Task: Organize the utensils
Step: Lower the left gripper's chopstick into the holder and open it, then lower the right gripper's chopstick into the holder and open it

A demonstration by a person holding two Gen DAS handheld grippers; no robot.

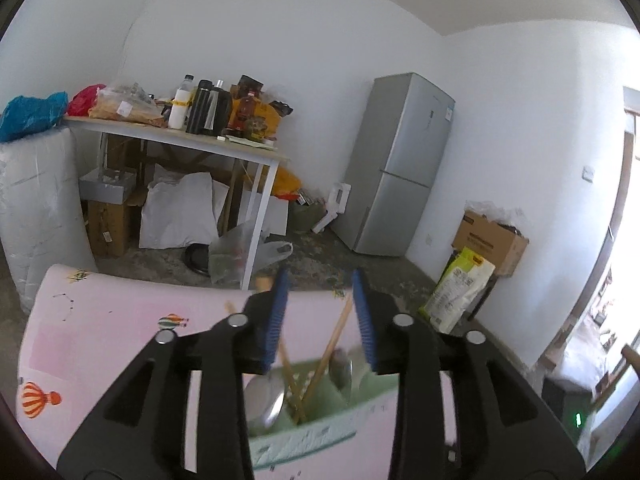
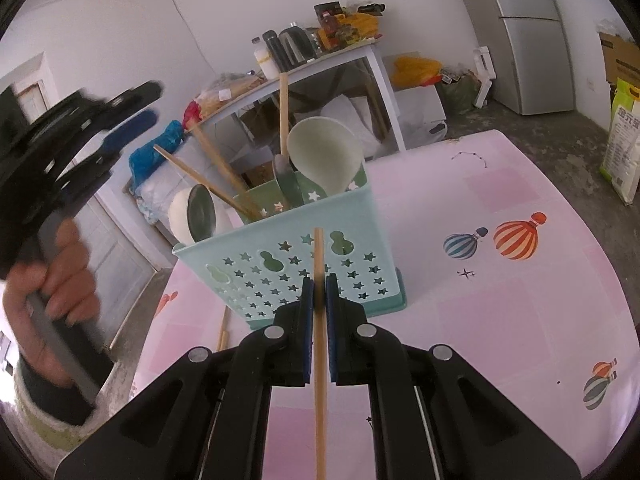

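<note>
With the left gripper [image 1: 320, 316] parted and empty above the utensil caddy [image 2: 288, 272], the right gripper [image 2: 319, 300] clamps a wooden chopstick [image 2: 319, 360] just near of it, which I judge needs lifting over the rim and dropping in.

left claw [image 2: 132, 128] motion-blurred, held chopstick [image 2: 320, 360] cut off by the bottom edge

Grey fridge [image 1: 400, 160] standing against white wall. Cluttered side table [image 1: 256, 151] bearing bottles, black flask [image 1: 200, 106], kettle. Blue bag [image 1: 32, 114] lying on wrapped bundle. Cardboard box [image 1: 490, 240] sitting near corner, rice sack [image 1: 460, 292] leaning beside it. Pink balloon-print tablecloth [image 2: 500, 312] covering near table.
</note>
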